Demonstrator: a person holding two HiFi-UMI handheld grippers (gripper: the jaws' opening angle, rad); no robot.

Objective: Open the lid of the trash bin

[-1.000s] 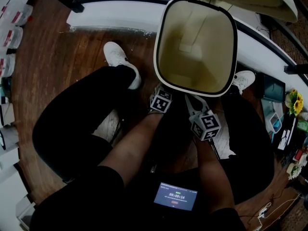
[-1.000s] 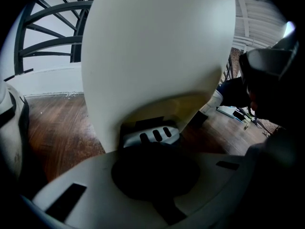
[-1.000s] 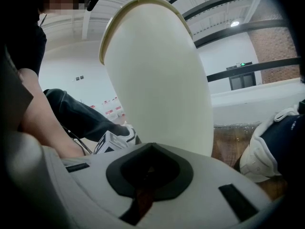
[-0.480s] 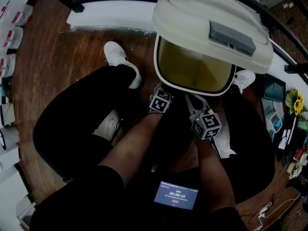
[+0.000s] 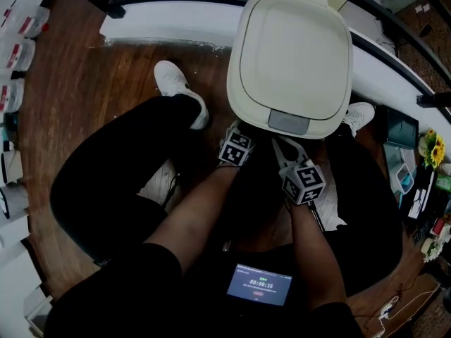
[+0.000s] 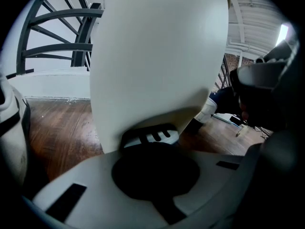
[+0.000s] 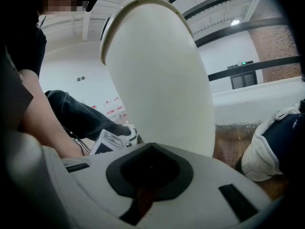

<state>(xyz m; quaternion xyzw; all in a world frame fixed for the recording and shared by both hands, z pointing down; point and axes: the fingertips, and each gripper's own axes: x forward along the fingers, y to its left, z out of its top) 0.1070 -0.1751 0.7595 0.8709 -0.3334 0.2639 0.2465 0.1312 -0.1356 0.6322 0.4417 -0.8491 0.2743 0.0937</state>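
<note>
The cream trash bin stands between the person's feet with its lid (image 5: 292, 55) down flat, a grey latch (image 5: 289, 122) at the lid's near edge. In the left gripper view the bin's body (image 6: 157, 56) fills the middle, and a black slotted pedal (image 6: 150, 136) sits at its foot. My left gripper (image 6: 153, 148) is shut, its tip just short of that pedal, low at the bin's front (image 5: 236, 131). My right gripper (image 5: 279, 145) is shut beside it, empty and close to the bin's wall (image 7: 157, 75).
A person's black-clad legs and white shoes (image 5: 176, 86) (image 5: 358, 115) flank the bin on the wooden floor. A white curved ledge (image 5: 169, 20) runs behind it. A small screen (image 5: 259, 285) sits on the lap. Small items crowd the right edge (image 5: 423, 182).
The lid stood fully open a second ago, was halfway down half a second ago, and now lies closed on the bin. Both grippers have barely moved.
</note>
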